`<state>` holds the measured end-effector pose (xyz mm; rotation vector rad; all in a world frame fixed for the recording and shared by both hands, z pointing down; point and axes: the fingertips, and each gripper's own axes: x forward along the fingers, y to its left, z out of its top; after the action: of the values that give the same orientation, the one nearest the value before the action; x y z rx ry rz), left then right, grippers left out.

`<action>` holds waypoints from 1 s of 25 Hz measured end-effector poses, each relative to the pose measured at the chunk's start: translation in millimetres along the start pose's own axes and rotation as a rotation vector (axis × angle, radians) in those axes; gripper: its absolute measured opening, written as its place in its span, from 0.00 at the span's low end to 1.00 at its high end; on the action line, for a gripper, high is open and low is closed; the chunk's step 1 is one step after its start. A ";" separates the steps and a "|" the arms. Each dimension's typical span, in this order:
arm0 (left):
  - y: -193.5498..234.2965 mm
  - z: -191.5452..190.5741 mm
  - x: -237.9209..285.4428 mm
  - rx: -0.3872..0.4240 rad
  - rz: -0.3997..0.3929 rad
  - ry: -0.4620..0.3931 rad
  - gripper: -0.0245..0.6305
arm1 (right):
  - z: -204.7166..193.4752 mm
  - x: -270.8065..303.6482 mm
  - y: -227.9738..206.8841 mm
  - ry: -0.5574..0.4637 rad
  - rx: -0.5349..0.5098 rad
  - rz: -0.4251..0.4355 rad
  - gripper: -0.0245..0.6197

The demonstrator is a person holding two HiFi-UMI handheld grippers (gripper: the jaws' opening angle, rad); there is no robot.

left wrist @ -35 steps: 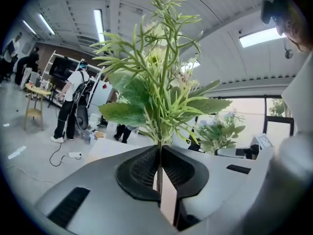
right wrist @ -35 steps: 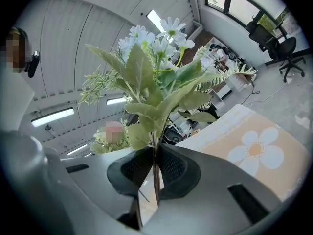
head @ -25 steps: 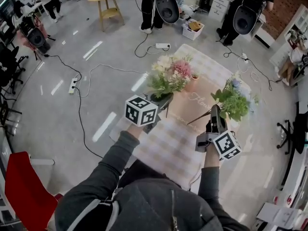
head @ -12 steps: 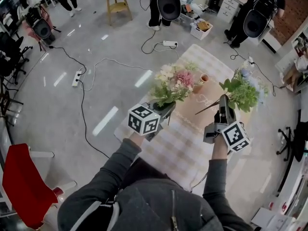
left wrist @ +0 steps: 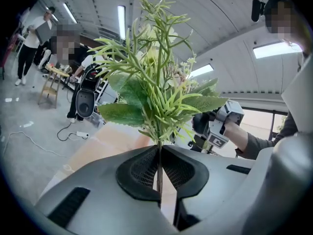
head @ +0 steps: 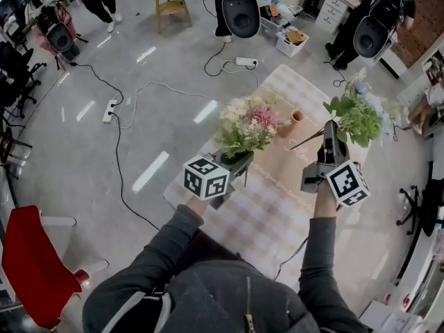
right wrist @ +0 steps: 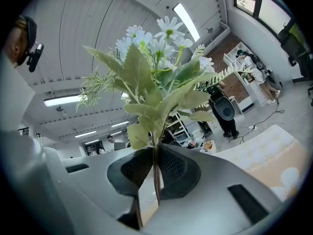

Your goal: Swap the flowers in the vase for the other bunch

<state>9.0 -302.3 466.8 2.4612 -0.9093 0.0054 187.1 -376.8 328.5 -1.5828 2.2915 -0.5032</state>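
Over the table, my left gripper (head: 239, 159) is shut on the stems of a pink and cream bunch (head: 248, 122). In the left gripper view the thin stem (left wrist: 159, 173) is pinched between the black pads, with green leaves (left wrist: 156, 87) fanning above. My right gripper (head: 331, 127) is shut on the stem of a green bunch with white and blue flowers (head: 361, 111), held off the table's right side. The right gripper view shows that stem (right wrist: 156, 173) clamped, white daisies (right wrist: 156, 43) on top. A small terracotta vase (head: 293, 122) stands between the two bunches, with nothing showing in its mouth.
The table (head: 257, 217) has a checked cloth and a peach runner (head: 288, 165). On the floor lie cables and a power strip (head: 108, 110). A red chair (head: 31, 262) is at lower left. People stand beyond the table's far end, by a wooden stool (head: 168, 2).
My right gripper has carried its green bunch up and to the right, away from the table's middle. The left gripper with the pink bunch has sunk slightly.
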 end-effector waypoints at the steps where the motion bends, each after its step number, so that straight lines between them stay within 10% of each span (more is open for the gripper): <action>1: 2.3 -2.0 -1.0 -0.004 0.001 0.000 0.08 | 2.6 5.8 0.1 -0.009 -0.009 0.002 0.09; 25: 21.8 -4.5 -21.9 -0.037 0.075 -0.018 0.08 | 5.1 101.2 -28.0 -0.087 -0.195 -0.051 0.09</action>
<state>-20.5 -300.9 477.0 2.3953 -1.0003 -0.0076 178.0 -481.5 331.2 -1.7203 2.2981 -0.2224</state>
